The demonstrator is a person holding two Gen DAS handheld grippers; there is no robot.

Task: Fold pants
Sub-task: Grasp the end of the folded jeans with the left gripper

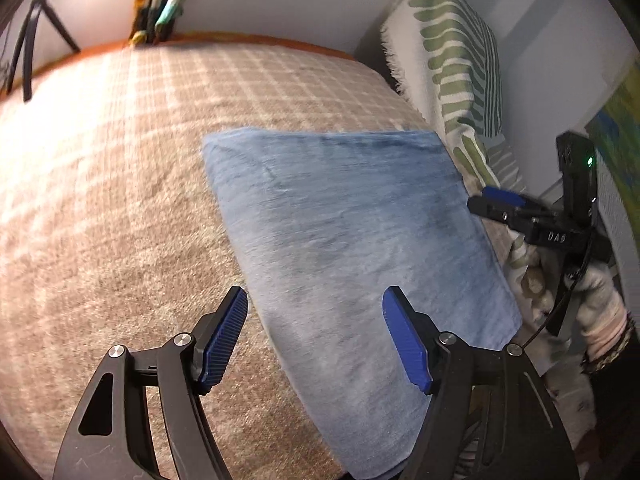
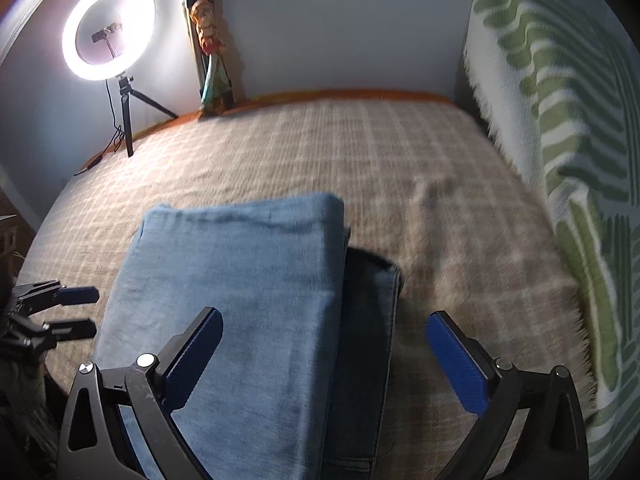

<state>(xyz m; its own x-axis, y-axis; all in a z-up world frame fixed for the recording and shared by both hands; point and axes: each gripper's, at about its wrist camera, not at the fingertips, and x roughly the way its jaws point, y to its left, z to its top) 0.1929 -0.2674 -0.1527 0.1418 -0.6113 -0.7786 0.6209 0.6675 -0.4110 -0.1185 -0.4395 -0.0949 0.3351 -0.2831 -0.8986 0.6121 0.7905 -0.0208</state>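
Left gripper (image 1: pixel 314 336) spread wide, empty, near edge of jeans (image 1: pixel 360 248); right gripper (image 2: pixel 324 356) likewise; long axis runs near-to-far between both.

Lit ring light (image 2: pixel 108 28) on tripod beside checked blanket (image 2: pixel 320 152), green-patterned throw (image 2: pixel 560 100)

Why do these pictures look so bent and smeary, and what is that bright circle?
Both views are fisheye, so the bed blanket bulges like a dome. In the right wrist view, the circle is a lit ring light, glaring white; the striped throw is motion-blurred. In the left wrist view, the folded jeans look streaky and soft.
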